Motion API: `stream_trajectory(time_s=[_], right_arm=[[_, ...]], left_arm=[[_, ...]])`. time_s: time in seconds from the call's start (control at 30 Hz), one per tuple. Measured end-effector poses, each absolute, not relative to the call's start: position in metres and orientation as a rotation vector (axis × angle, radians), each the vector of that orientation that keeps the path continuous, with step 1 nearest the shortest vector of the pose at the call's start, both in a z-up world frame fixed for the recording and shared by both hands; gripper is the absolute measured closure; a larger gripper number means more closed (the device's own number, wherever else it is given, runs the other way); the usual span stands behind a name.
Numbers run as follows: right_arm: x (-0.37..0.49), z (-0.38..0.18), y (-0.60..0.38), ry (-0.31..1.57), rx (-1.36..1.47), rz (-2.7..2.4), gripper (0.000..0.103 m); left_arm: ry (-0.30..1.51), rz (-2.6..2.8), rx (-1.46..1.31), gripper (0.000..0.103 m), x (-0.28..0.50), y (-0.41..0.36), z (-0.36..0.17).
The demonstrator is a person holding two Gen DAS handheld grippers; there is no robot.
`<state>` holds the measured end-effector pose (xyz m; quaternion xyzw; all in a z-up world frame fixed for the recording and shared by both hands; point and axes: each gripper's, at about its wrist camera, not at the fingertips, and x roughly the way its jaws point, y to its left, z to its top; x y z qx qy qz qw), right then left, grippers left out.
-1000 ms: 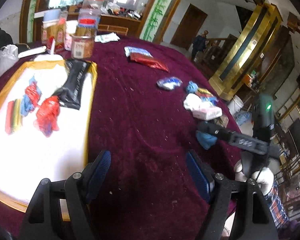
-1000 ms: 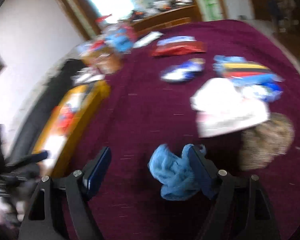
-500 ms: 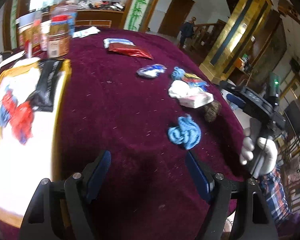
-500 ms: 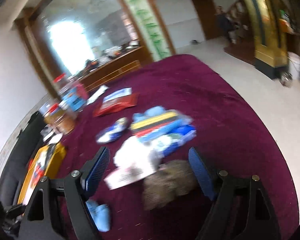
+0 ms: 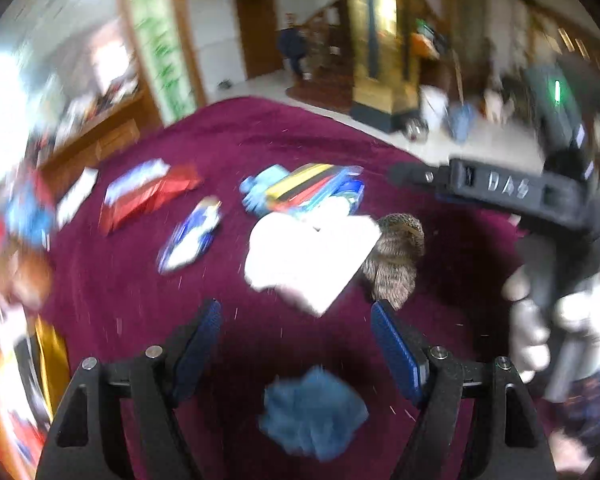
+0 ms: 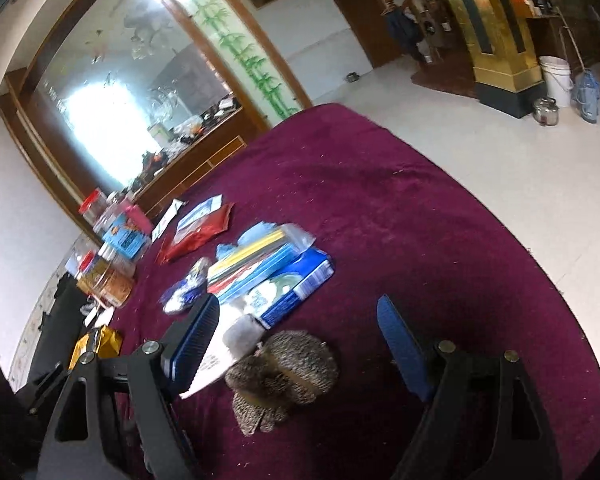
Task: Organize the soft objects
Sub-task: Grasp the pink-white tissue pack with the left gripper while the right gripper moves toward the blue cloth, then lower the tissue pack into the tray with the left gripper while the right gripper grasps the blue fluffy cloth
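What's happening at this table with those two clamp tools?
A person is sorting soft things on a maroon tablecloth, with a two-finger gripper in each hand. Neither holds anything. The left gripper is open above a crumpled blue cloth. The right gripper is open around a speckled brown knit bundle without pressing it. Snack packets lie farther back.

My left wrist view, blurred: crumpled cloth point(image 5: 314, 416) on tablecloth point(image 5: 260, 132), low between my left gripper's point(image 5: 296, 340) fingers. Flat packet point(image 5: 312, 258) beyond it, centre; knitted item point(image 5: 396, 260) touching packet's right edge. Bag of strips point(image 5: 304, 190) behind packet. Small pouch point(image 5: 190, 240) left of packet, foil bag point(image 5: 148, 196) farther left and back. Right gripper point(image 5: 488, 190) at right, above table edge.

My right wrist view: knitted item point(image 6: 284, 376) between fingers, near left one. Jars point(image 6: 108, 264) at far left of table.
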<state>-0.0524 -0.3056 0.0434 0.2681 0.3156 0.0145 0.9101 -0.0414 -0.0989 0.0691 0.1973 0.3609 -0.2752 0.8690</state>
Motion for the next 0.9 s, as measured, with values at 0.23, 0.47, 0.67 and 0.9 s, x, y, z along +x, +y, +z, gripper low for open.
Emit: stream_trajectory(time_s=[0.23,0.47,0.67,0.9], right_arm=[[-0.048,0.035,-0.316,0.686,0.605,0.025,0.022],[-0.045,0.033,-0.313,0.707,0.574,0.006,0.022],[-0.042,0.032,-0.307,0.723,0.534,0.015,0.022],[-0.041,0.033,-0.285,0.761,0.491,0.108,0.022]], left_arm=[[0.747,-0.598,0.688,0.024,-0.027,-0.15,0.038],[0.817,-0.578,0.506,0.082,0.002,-0.135,0.05],[0.778,-0.566,0.276,0.081,-0.022,-0.062,0.09],[0.741,-0.524,0.007,0.081,-0.079,0.052,0.112]])
